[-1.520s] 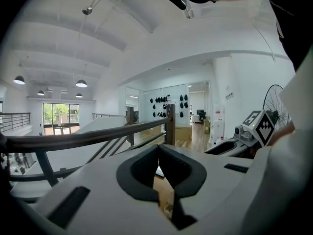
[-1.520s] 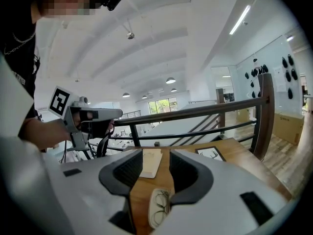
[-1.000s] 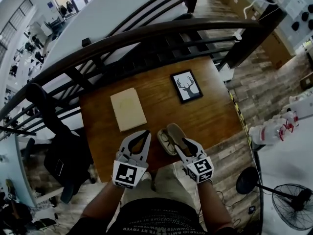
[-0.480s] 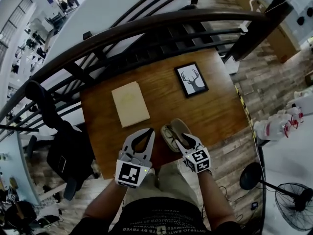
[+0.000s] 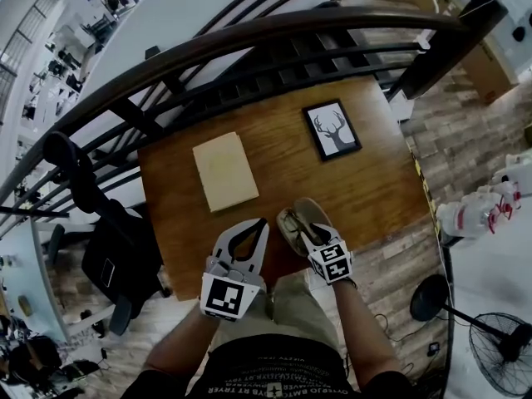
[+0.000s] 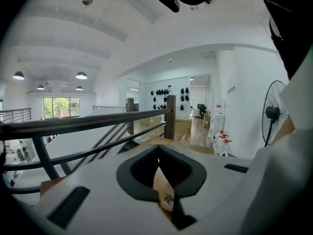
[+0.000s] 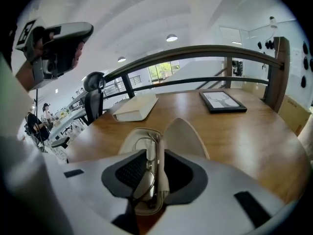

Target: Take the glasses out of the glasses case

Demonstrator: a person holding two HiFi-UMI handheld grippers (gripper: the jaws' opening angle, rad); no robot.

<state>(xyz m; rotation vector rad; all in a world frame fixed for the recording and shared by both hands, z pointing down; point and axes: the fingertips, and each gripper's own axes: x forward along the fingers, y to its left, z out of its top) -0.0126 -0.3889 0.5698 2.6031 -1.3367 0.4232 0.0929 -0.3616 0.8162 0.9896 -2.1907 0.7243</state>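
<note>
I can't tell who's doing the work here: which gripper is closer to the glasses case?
Right. The right gripper straddles the open glasses case, jaws just closing with the glasses between them; the left gripper, jaws together, hovers beside the case on its left, not touching.

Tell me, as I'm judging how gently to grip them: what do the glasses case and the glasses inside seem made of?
The glasses case looks like a stiff shell in matte beige, perhaps faux leather: its open lid holds its shape without shine. The glasses have a thin wire frame, probably metal; the lenses look clear.
</note>
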